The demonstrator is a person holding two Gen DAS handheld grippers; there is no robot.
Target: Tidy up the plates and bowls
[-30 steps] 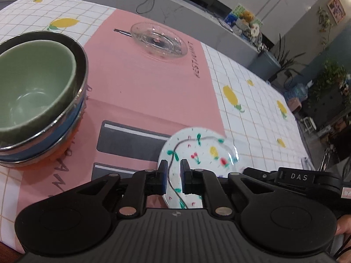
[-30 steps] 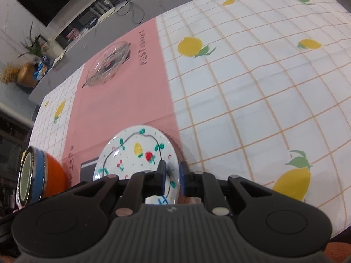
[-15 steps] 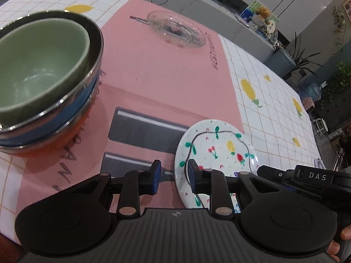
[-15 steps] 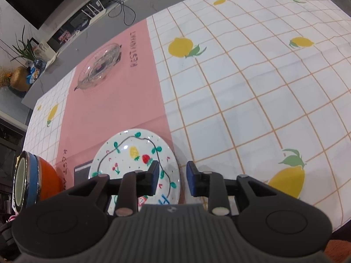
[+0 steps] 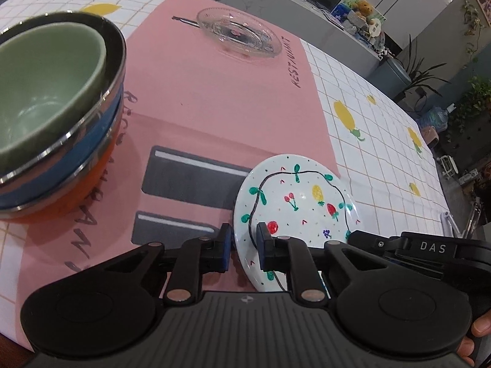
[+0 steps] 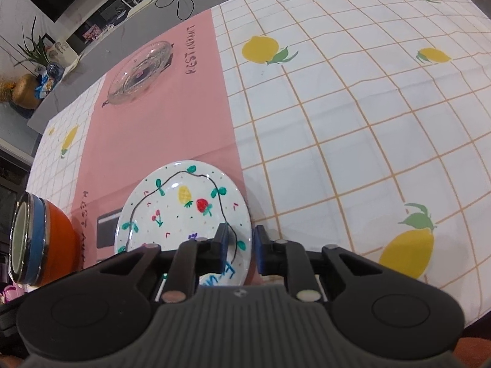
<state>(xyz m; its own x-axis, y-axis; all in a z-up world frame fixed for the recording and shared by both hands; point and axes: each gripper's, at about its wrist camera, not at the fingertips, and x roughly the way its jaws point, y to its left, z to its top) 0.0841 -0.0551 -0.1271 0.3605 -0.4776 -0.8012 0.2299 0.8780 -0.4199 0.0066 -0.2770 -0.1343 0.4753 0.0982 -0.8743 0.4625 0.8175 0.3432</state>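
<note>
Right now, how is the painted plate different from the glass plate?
The painted plate is opaque white with drawn fruit; the glass plate is clear. The painted plate sits between both grippers' fingers, at the mat's edge; the glass plate lies far off, untouched. Both are round.

On my left wrist feed I read "DAS" in pale capitals on the black body of the right hand-held gripper [image 5: 435, 247]. The pink mat [image 5: 214, 98] carries "RESTAURANT" in dark letters beside the glass plate [image 5: 239, 35]. Blue handwriting on the painted plate [image 6: 184, 208] is partly hidden; I cannot read it.
</note>
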